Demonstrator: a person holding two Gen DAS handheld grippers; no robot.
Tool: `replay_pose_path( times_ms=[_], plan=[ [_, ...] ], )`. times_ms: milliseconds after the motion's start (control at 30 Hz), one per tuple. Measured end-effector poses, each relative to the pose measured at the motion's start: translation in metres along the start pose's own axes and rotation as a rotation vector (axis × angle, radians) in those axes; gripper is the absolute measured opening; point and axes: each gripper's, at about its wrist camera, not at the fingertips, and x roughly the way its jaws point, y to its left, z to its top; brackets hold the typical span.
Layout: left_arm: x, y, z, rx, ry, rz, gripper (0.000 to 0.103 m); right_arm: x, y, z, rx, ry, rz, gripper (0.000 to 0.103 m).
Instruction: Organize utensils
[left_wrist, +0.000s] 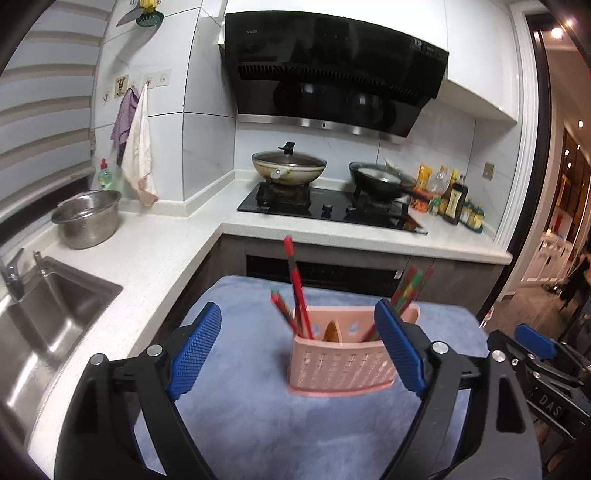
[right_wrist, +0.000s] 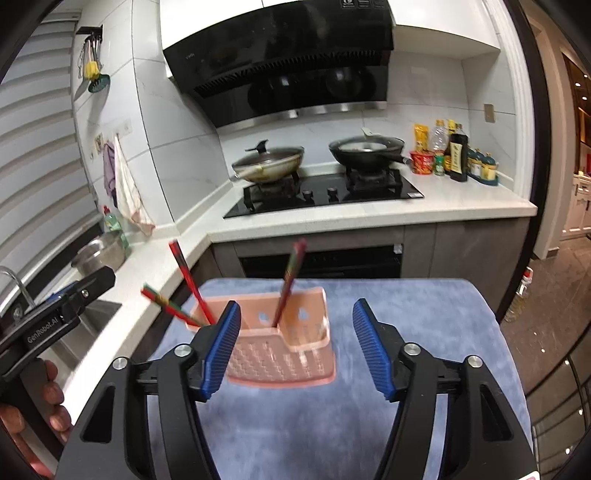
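The utensil holder (left_wrist: 341, 363), a pink perforated caddy, stands upright on the blue cloth (left_wrist: 258, 424) that covers your tabletop, toward its far edge. Red chopsticks (left_wrist: 295, 280) with green bands lean out of its left compartment, and another bundle (right_wrist: 291, 280) rises from a compartment further right. In the left wrist view a wooden piece shows in a middle section; what it is you cannot tell.

Your left gripper (left_wrist: 299, 350) has its blue fingers (left_wrist: 195, 350) spread wide, nothing between the pads; the holder sits just ahead of them. Your right gripper (right_wrist: 295, 347) is spread too, holding nothing, with its left finger overlapping the holder's near corner in the right wrist view. Your left hand (right_wrist: 51, 402) shows on its handle there.

Behind the cloth, the tabletop carries a steel pot (left_wrist: 86, 218) beside the sink (left_wrist: 48, 314).
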Motion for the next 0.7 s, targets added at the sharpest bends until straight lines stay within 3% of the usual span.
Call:
replay_pose_path(
  times_ms=[233, 467, 700],
  plan=[
    [-0.014, -0.009, -0.031, 0.065, 0.048, 0.043, 0.081, -0.018, 0.004, -0.04, -0.038, 0.058, -0.027, 0.062],
    [-0.025, -0.008, -0.052, 0.057, 0.096, 0.062, 0.083, -0.037, 0.017, -0.072, -0.127, 0.055, -0.078, 0.063],
    [-0.035, -0.01, -0.072, 0.068, 0.113, 0.077, 0.092, -0.047, 0.012, -0.088, -0.104, 0.08, -0.099, 0.069]
  ],
)
